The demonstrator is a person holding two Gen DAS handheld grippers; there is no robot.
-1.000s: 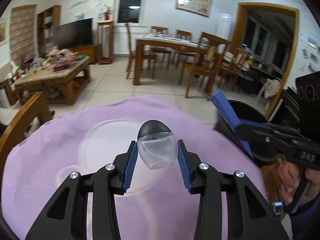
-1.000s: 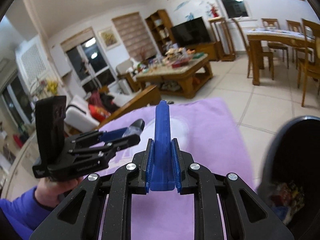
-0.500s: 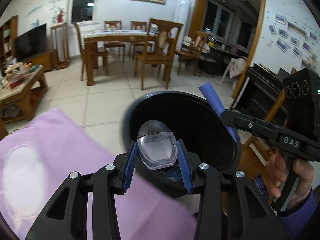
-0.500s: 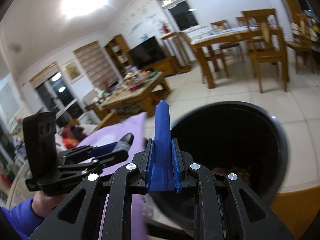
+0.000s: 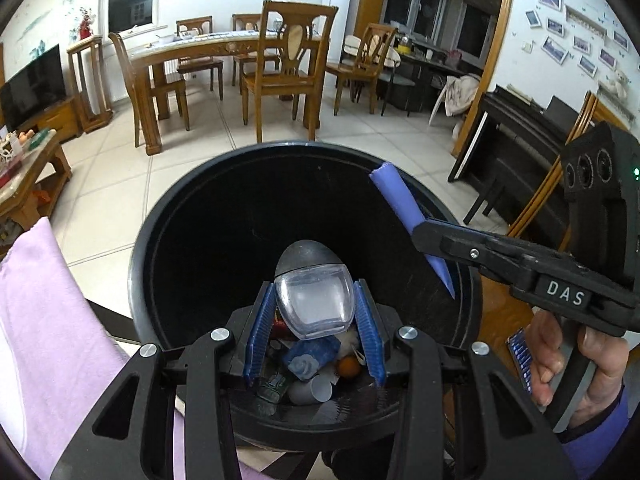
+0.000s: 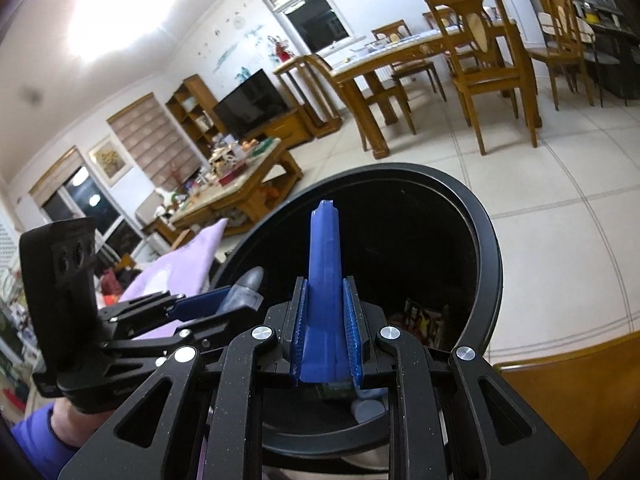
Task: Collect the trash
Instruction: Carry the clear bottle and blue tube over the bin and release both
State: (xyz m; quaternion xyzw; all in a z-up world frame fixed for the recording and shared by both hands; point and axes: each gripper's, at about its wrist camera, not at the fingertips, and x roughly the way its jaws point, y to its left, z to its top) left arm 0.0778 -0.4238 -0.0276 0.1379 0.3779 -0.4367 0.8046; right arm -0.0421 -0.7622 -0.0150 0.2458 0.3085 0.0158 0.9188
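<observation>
Two grippers hang over one black round bin (image 5: 172,216), each carrying a single piece of trash. At the left edge of the left wrist view a lilac cloth (image 5: 44,320) covers the surface, its edge lying just beside the bin's rim. In the lower middle of that view the left gripper (image 5: 316,320) tilts steeply down into the bin's mouth; its jaws are partly closed, pinching one small clear bottle with a dark rounded cap (image 5: 316,300) by its sides, cap pointing away from the camera. Below the bottle, at the bin's bottom, lies a small heap of litter (image 5: 308,364): a blue crumpled piece, a pale cup and an orange round thing can be made out; the rest is too cluttered to count. To the right, the right gripper (image 5: 432,240) reaches in over the rim from the right edge, held by a hand (image 5: 560,352) in a purple sleeve, jaws pressed narrowly on one blue flat stick-like packet (image 5: 400,204) that slants up and to the left above the bin's opening.

In the right wrist view the left gripper (image 6: 224,300) sits at the lower left, the blue packet stands upright in the middle between the jaws, and the bin's rim curves round on the right. Beyond the far rim the tiled floor (image 6: 560,184) lies open as far as the dining chairs.
</observation>
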